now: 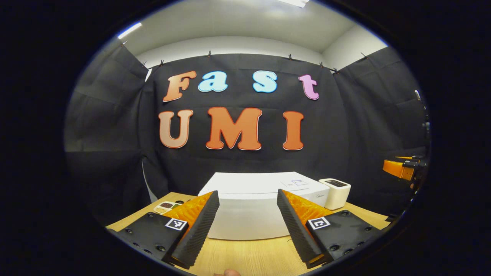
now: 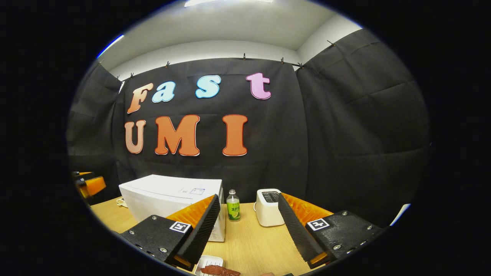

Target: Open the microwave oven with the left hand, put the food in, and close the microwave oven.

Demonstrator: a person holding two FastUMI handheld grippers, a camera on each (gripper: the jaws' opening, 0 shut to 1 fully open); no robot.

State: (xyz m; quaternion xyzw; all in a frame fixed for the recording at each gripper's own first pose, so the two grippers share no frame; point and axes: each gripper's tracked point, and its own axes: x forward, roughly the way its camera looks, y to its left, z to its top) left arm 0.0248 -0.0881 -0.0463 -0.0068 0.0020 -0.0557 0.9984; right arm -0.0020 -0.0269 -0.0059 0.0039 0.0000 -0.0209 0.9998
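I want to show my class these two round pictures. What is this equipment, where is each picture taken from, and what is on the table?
A person holds hand-held tongs in each hand; each carries a camera looking along its fingers. In the left gripper view, the left tongs are open, empty, facing the white box-shaped microwave oven on the pale wooden table. In the right gripper view, the right tongs are open and empty; ahead stand a small green-labelled bottle and a white toaster, with brown food on a white tray below.
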